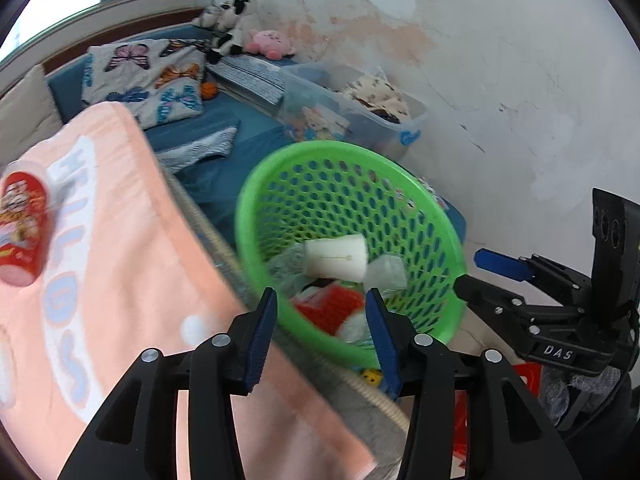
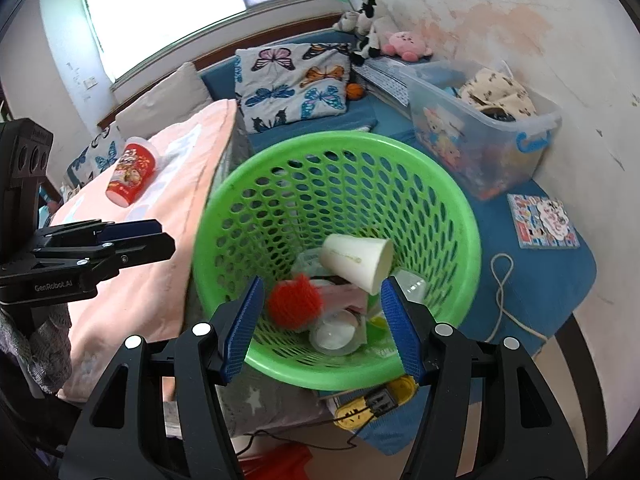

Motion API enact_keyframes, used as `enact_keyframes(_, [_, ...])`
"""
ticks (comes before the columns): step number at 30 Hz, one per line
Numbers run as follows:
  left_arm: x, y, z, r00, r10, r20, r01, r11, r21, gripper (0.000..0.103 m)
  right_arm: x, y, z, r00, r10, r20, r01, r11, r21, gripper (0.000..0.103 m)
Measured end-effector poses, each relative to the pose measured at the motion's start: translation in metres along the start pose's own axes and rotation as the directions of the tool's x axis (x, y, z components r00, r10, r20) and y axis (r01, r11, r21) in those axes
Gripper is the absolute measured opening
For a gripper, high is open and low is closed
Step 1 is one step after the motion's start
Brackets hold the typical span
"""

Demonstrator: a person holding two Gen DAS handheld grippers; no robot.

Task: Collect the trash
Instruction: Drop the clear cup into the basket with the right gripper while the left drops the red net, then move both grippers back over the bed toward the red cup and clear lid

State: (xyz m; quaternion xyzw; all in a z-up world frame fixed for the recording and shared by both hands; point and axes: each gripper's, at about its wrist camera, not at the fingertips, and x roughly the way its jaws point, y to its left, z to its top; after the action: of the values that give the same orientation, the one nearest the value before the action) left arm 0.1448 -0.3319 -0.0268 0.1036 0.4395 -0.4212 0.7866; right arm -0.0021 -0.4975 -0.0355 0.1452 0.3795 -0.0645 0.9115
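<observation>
A bed (image 2: 472,216) with a blue sheet fills most of the room below a pale, stained wall (image 1: 500,80). On it lies a peach blanket (image 1: 120,280) with pale lettering, and beyond that a butterfly-print pillow (image 2: 296,84) and a clear storage bin (image 2: 488,136) holding cloth and toys. A few stuffed toys (image 2: 384,36) sit against the wall behind the bin.

A green mesh basket (image 2: 224,240) stands at the bed's edge, touching the blanket on one side. Inside it lie a white paper cup (image 2: 356,260) on its side, a red fuzzy ball (image 2: 294,300), a clear plastic lid (image 2: 334,332) and crumpled wrappers.

The left gripper (image 1: 320,332) hovers over the near rim of the basket, its jaws partly apart with nothing between the blue pads. The right gripper (image 2: 320,324) points down into the basket from the near side, its jaws also partly spread and empty, the trash lying below and between them without contact.

A red printed cup (image 2: 130,174) lies tipped over on the blanket, well apart from both grippers. A small picture book (image 2: 544,222) rests on the sheet beside the basket, with a loop of pale cord (image 2: 502,280) near it.
</observation>
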Motion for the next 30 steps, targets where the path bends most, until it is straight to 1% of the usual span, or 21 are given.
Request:
enact_keyframes(2, [-0.009,0.009,-0.004,1.0,0.023,0.015,-0.023,1.0,-0.015,0.051,0.001,0.01,0.004,1.0,0.016,0.004,-0.016,1.0,-0.019,0.065])
enact_keyframes(5, [-0.025,0.029,-0.011,0.996,0.075,0.039,-0.073,0.996,-0.051,0.052,0.007,0.029,0.013,0.999,0.042,0.004,-0.042,0.998,-0.056,0.066])
enact_keyframes(9, [-0.048,0.062,-0.02,0.984,0.169,0.062,-0.162,0.981,-0.108,0.056,0.014,0.057,0.026,0.997,0.079,0.003,-0.078,0.992,-0.104,0.068])
enact_keyframes(12, [-0.063,0.086,-0.027,0.974,0.217,0.072,-0.204,0.967,-0.156,0.058,0.022,0.081,0.036,0.994,0.108,-0.003,-0.108,0.984,-0.139,0.068])
enact_keyframes(13, [-0.07,0.097,-0.03,0.964,0.254,0.077,-0.238,0.956,-0.172,0.061,0.025,0.089,0.04,0.993,0.117,-0.006,-0.117,0.981,-0.153,0.068])
enact_keyframes(14, [-0.075,0.103,-0.032,0.958,0.276,0.079,-0.259,0.949,-0.18,0.064,0.028,0.097,0.044,0.992,0.124,-0.008,-0.124,0.978,-0.166,0.069])
enact_keyframes(18, [-0.092,0.14,-0.043,0.93,0.361,0.072,-0.337,0.913,-0.228,0.071,0.041,0.128,0.062,0.987,0.159,-0.028,-0.162,0.965,-0.206,0.07])
enact_keyframes(20, [-0.101,0.162,-0.05,0.913,0.403,0.057,-0.375,0.888,-0.266,0.073,0.049,0.144,0.07,0.983,0.178,-0.043,-0.183,0.957,-0.224,0.072])
enact_keyframes(21, [-0.104,0.17,-0.054,0.91,0.411,0.053,-0.382,0.881,-0.278,0.074,0.052,0.149,0.073,0.982,0.184,-0.048,-0.19,0.955,-0.229,0.072])
enact_keyframes(23, [-0.111,0.191,-0.061,0.898,0.438,0.04,-0.406,0.861,-0.306,0.08,0.06,0.164,0.079,0.978,0.199,-0.063,-0.209,0.946,-0.248,0.074])
enact_keyframes(25, [-0.116,0.21,-0.068,0.889,0.457,0.024,-0.424,0.843,-0.332,0.085,0.068,0.18,0.086,0.975,0.211,-0.076,-0.223,0.938,-0.266,0.075])
enact_keyframes(28, [-0.121,0.234,-0.078,0.883,0.469,-0.005,-0.439,0.823,-0.362,0.09,0.079,0.199,0.095,0.967,0.235,-0.095,-0.253,0.928,-0.274,0.079])
enact_keyframes(30, [-0.123,0.247,-0.085,0.876,0.482,-0.014,-0.452,0.81,-0.372,0.093,0.09,0.213,0.101,0.959,0.257,-0.118,-0.28,0.919,-0.276,0.081])
